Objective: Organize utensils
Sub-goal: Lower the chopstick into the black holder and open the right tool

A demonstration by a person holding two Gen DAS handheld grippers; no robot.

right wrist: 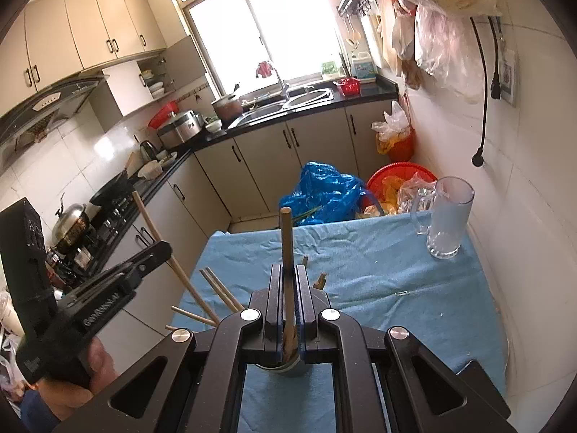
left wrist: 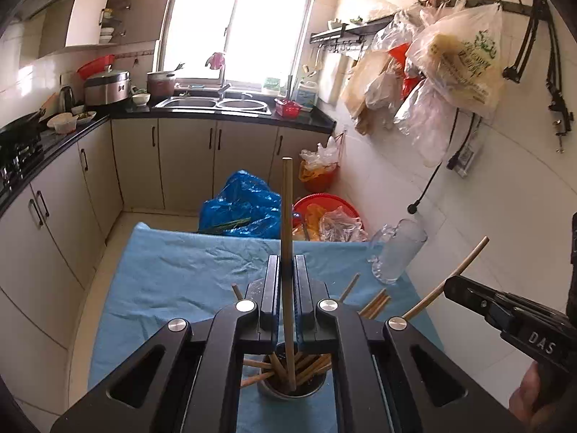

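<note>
Left wrist view: left gripper (left wrist: pixel 287 263) is clamped on one wooden chopstick (left wrist: pixel 287 216), held upright above a metal cup (left wrist: pixel 294 391) of chopsticks on the blue cloth (left wrist: pixel 173 270).

Right wrist view: right gripper (right wrist: pixel 287 274) is likewise clamped on a single chopstick (right wrist: pixel 286 238); glass mug (right wrist: pixel 449 216) is stood near the wall.

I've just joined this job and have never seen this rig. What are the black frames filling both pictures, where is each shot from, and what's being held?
There is no robot here: a person holds a hand gripper in each hand, and each carries a camera looking forward along its jaws. One picture is from the left gripper, the other from the right gripper, so each black frame is that gripper's own body. Each also shows in the other's view, at the side. Both are shut on one chopstick apiece, the right one's here. Below them a metal cup with more chopsticks stands on a blue cloth, with loose chopsticks and a glass mug nearby.
</note>
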